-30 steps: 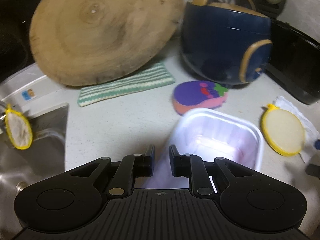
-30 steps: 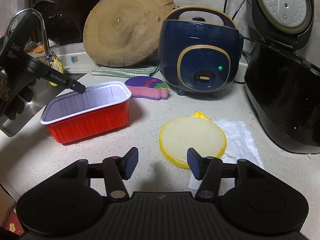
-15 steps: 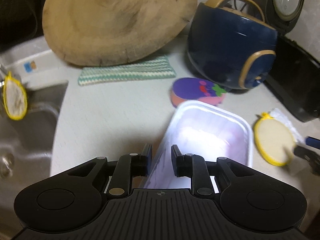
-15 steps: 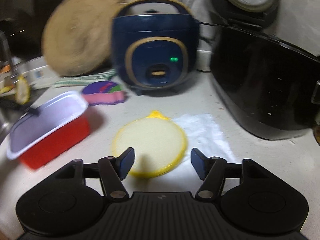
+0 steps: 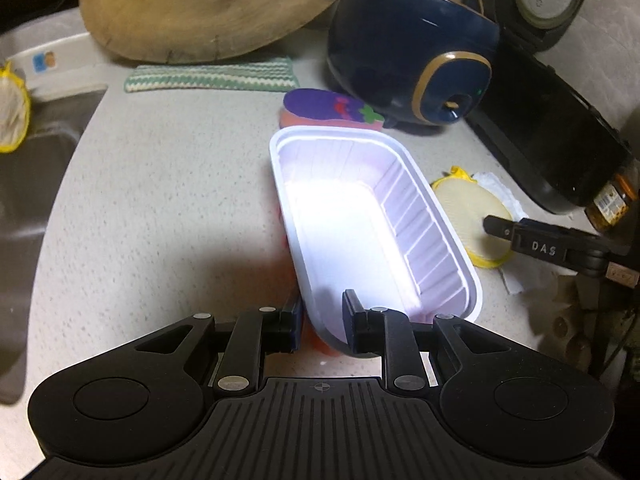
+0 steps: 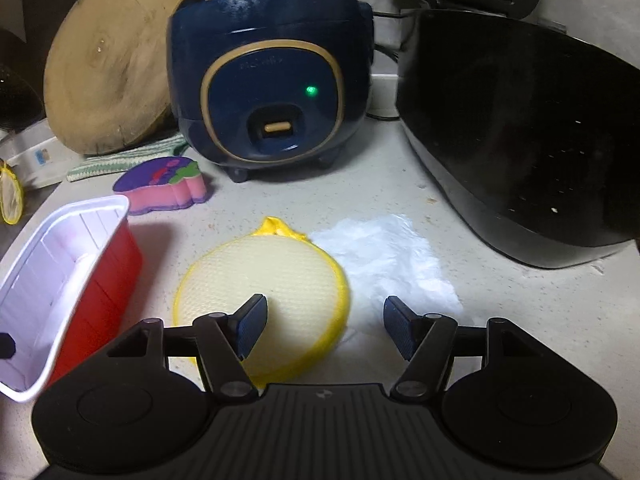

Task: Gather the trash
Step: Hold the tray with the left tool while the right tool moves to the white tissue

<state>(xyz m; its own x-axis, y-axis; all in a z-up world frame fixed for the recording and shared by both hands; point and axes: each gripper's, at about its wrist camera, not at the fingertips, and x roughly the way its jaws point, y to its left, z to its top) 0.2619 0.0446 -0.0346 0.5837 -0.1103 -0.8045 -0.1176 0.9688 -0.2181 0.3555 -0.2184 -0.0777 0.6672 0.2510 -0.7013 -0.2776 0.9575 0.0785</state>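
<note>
My left gripper (image 5: pixel 322 322) is clamped on the near wall of a red plastic tray (image 5: pixel 372 220) with a white inside: one finger sits outside the wall, the other inside, with the white rim pinched between them. The tray is empty and lies on a pale speckled surface (image 5: pixel 168 200), its long side running away from me.

My right gripper (image 6: pixel 322 326) has its jaws apart, having just been opening wider, and nothing is between them. It hangs over the near edge of a round cream scrubbing pad (image 6: pixel 264 280) with a yellow border. Just beside the pad, to its right and touching it, lies a crumpled piece of clear plastic wrap (image 6: pixel 388 256). The tray is to the left of the pad, near it but not touching.

Behind them stands a dark blue rice cooker (image 6: pixel 272 80) with gold trim and a green light on. A purple and pink sponge (image 6: pixel 164 186) lies just left of it, a large round wooden board (image 6: pixel 108 76) leans behind, and a green striped cloth (image 5: pixel 212 76) lies under the board's edge. A black appliance (image 6: pixel 516 132) fills the right side. A sink (image 5: pixel 28 184) lies at the far left.
</note>
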